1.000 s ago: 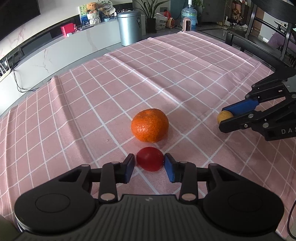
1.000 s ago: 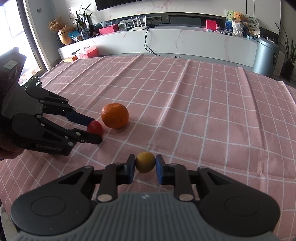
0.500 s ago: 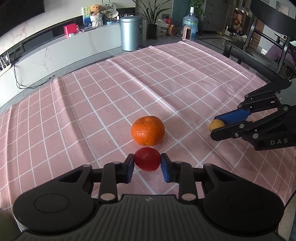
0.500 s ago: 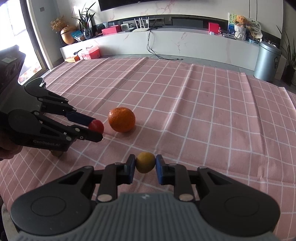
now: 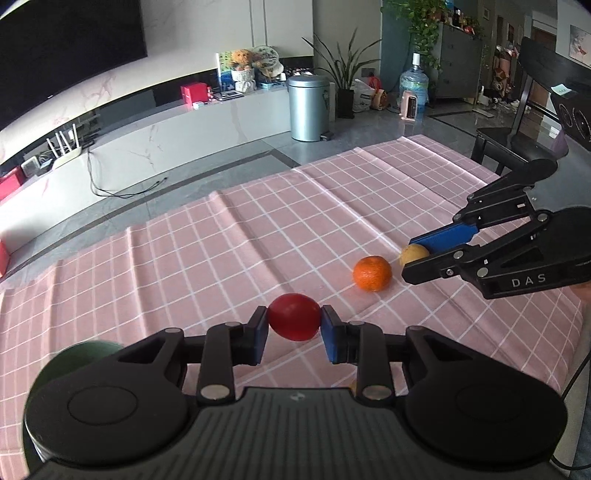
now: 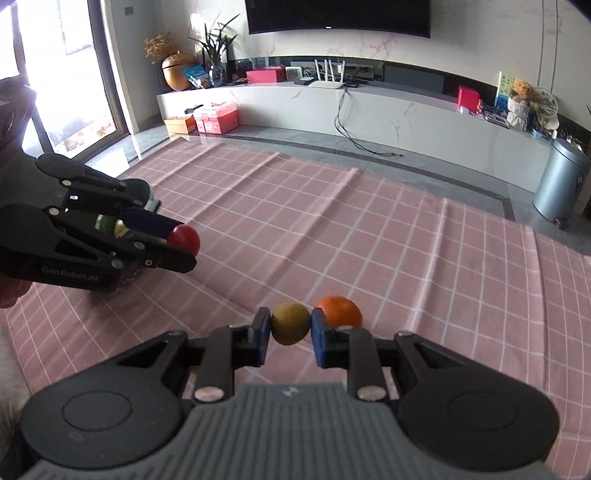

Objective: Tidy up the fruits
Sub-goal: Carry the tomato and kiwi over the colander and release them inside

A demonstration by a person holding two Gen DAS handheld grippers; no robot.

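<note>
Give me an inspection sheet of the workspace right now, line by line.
Surface: pink checked tablecloth, creased.
Job's things: red fruit and yellow fruit gripped; orange on the cloth; dark green bowl partly hidden at the left.
Clutter: nothing seen.
Grippers: left gripper shut on red fruit; right gripper shut on yellow fruit.
Cables: black cable hanging from the white cabinet.
Surroundings: bin, television, plants, black chair.

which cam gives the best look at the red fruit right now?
Left wrist. The red fruit sits centred and large between the left gripper pads, its outline and both contact sides visible. The right wrist view shows it only small and side-on at far left, partly hidden by a finger.
</note>
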